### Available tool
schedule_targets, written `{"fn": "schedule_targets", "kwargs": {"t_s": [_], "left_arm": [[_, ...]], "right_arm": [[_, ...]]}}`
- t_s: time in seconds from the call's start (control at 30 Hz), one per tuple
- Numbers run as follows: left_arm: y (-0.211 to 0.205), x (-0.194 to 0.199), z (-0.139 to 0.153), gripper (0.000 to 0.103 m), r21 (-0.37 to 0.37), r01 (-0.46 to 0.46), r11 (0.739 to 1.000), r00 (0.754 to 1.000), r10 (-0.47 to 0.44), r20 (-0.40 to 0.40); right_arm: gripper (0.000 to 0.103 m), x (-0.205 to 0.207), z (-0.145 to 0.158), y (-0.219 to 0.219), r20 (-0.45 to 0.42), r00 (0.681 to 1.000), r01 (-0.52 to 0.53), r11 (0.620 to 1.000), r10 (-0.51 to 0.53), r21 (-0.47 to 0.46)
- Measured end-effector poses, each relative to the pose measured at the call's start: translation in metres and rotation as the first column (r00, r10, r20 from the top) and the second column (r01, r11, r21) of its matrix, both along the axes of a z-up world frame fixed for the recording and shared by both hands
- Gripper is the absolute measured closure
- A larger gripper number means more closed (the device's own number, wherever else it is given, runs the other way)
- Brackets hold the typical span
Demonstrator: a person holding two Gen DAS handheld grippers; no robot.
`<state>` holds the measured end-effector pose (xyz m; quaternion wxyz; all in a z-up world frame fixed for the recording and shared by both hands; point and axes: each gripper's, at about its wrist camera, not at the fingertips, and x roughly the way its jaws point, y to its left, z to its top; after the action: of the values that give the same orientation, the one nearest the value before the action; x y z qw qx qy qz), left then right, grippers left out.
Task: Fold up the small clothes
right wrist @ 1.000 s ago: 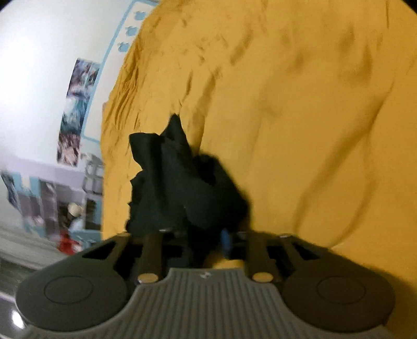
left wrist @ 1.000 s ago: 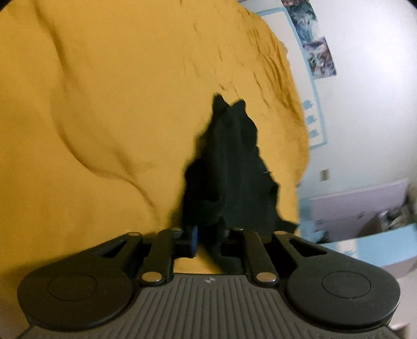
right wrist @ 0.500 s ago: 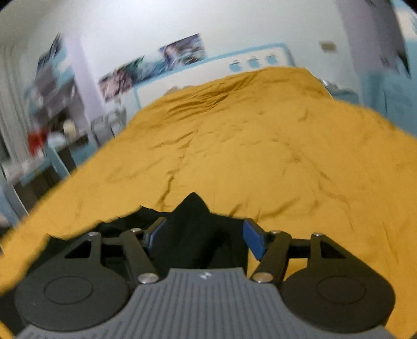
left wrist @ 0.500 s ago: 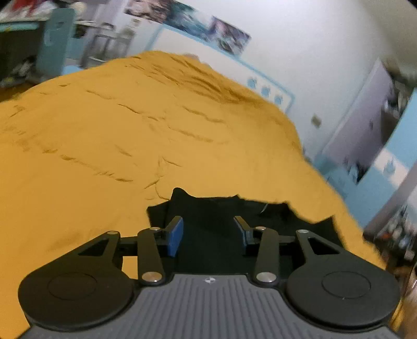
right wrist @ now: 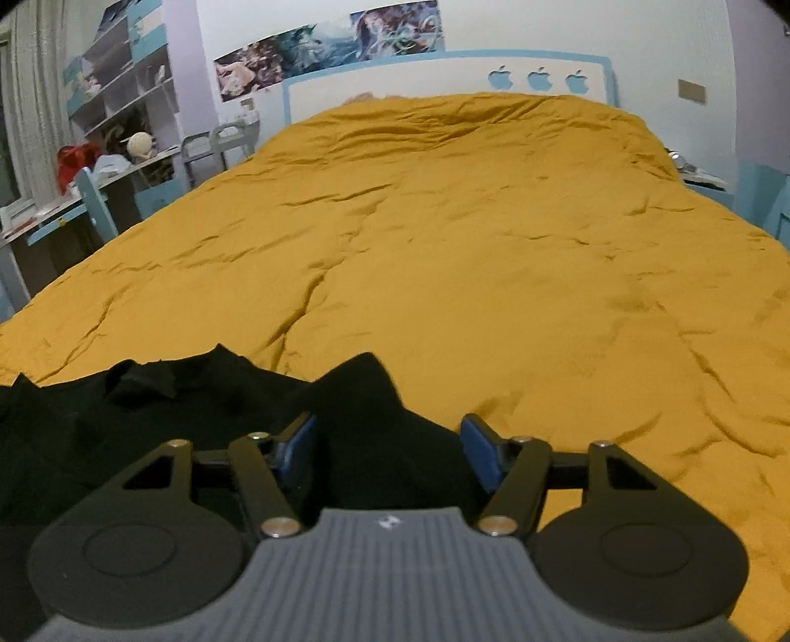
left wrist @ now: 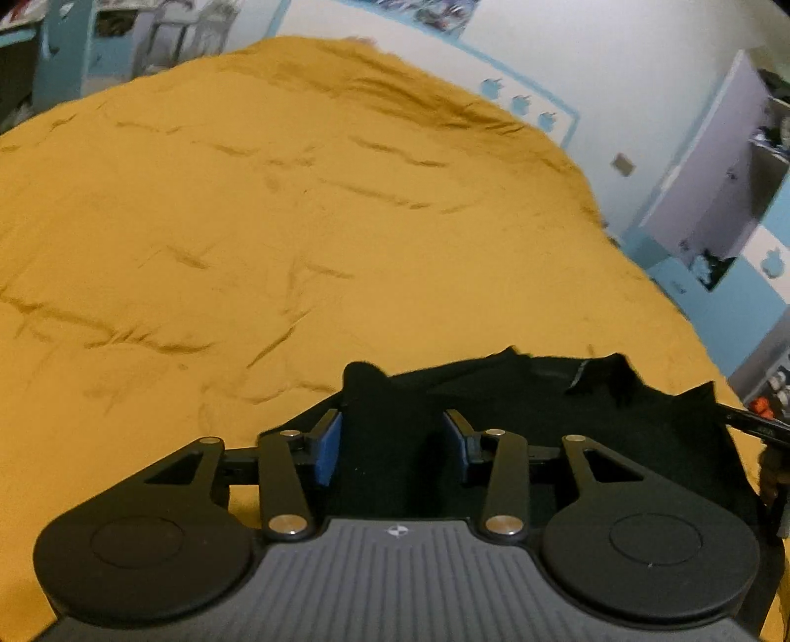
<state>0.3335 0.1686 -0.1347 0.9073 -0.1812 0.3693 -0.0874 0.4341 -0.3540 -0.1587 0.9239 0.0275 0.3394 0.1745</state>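
Garment: black garment point(left wrist: 568, 410) spread on near edge of yellow bed point(right wrist: 469, 257).
Left hand-held gripper point(left wrist: 392, 439): opening, cloth between, unpressed.
Right hand-held gripper point(right wrist: 387, 444): closing, corner between, unpressed.
Advice: pinch both corners evenly before folding.

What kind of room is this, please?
Most likely a bedroom. A large bed under a mustard-yellow cover fills the view, with a white and blue headboard behind it, posters on the wall, and shelves over a desk beside it.
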Motion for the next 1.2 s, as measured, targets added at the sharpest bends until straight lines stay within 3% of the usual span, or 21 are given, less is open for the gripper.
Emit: {"fn": "schedule_targets", "kwargs": {"t_s": [0.03,0.07,0.1,0.13,0.17,0.23,0.3,0.37,0.53,0.63,0.7,0.77,0.87,0.97,1.03,1.2], "left_arm": [[0.000,-0.001,0.001,0.052,-0.003,0.006,1.000,1.000,-0.006,0.009],[-0.001,-0.003,0.001,0.060,-0.002,0.012,1.000,1.000,-0.012,0.018],[-0.002,-0.004,0.001,0.091,0.007,0.017,1.000,1.000,-0.017,0.026],[-0.004,-0.006,0.002,0.098,0.024,0.018,1.000,0.999,-0.019,0.036],[-0.005,-0.008,0.004,0.099,0.043,0.000,0.999,0.998,-0.002,0.055],[-0.001,-0.017,0.015,0.099,0.055,-0.061,0.997,0.989,0.053,0.139],[0.014,-0.020,0.018,0.099,-0.018,-0.120,0.993,0.977,0.121,0.174],[0.023,-0.014,0.009,0.099,-0.058,-0.155,0.986,0.979,0.161,0.126],[0.023,0.000,-0.027,0.099,-0.007,-0.181,0.983,0.983,0.181,-0.015],[0.028,0.004,-0.039,0.097,-0.036,-0.204,0.978,0.977,0.201,-0.071],[0.031,0.004,-0.033,0.090,-0.032,-0.208,0.978,0.976,0.205,-0.078],[0.035,-0.001,-0.020,0.089,-0.017,-0.214,0.977,0.974,0.212,-0.073],[0.034,-0.023,0.012,0.088,0.026,-0.231,0.973,0.972,0.232,-0.032],[0.023,-0.056,0.039,0.088,-0.049,-0.162,0.986,0.987,0.162,0.007],[0.004,-0.086,0.052,0.088,-0.076,-0.095,0.992,0.995,0.098,0.024],[-0.050,-0.146,0.048,0.070,-0.129,0.011,0.992,1.000,-0.012,-0.007]], "right_arm": [[0.052,-0.001,-0.002,0.003,-0.001,1.000,-0.007,1.000,0.007,-0.004],[0.067,0.000,-0.003,0.005,-0.002,1.000,-0.013,1.000,0.013,-0.007],[0.079,-0.001,-0.004,0.009,0.000,1.000,-0.010,1.000,0.010,-0.023],[0.089,-0.001,-0.003,0.010,0.007,1.000,-0.005,0.999,0.006,-0.032],[0.093,-0.003,-0.001,0.009,0.029,1.000,0.003,1.000,-0.002,-0.031],[0.095,-0.007,0.006,0.006,0.078,0.996,0.046,0.999,-0.045,-0.012],[0.096,-0.006,0.007,-0.001,0.090,0.990,0.103,0.995,-0.104,0.019],[0.096,0.003,0.000,-0.007,0.048,0.988,0.143,0.989,-0.145,0.043],[0.097,0.013,-0.028,-0.012,-0.030,0.976,0.217,0.976,-0.217,0.024],[0.096,0.015,-0.039,-0.011,-0.043,0.971,0.236,0.972,-0.236,0.008],[0.090,0.015,-0.037,-0.010,-0.036,0.968,0.247,0.969,-0.248,-0.012],[0.075,0.007,-0.024,-0.008,0.006,0.963,0.269,0.962,-0.269,-0.042],[0.074,-0.024,0.003,-0.007,0.078,0.968,0.241,0.970,-0.237,-0.037],[0.072,-0.075,0.027,-0.013,0.074,0.986,0.149,0.989,-0.150,0.014],[0.065,-0.112,0.033,-0.025,0.044,0.989,0.142,0.989,-0.145,0.050],[0.060,-0.191,0.021,-0.072,-0.051,0.977,0.214,0.969,-0.209,0.125]]}}
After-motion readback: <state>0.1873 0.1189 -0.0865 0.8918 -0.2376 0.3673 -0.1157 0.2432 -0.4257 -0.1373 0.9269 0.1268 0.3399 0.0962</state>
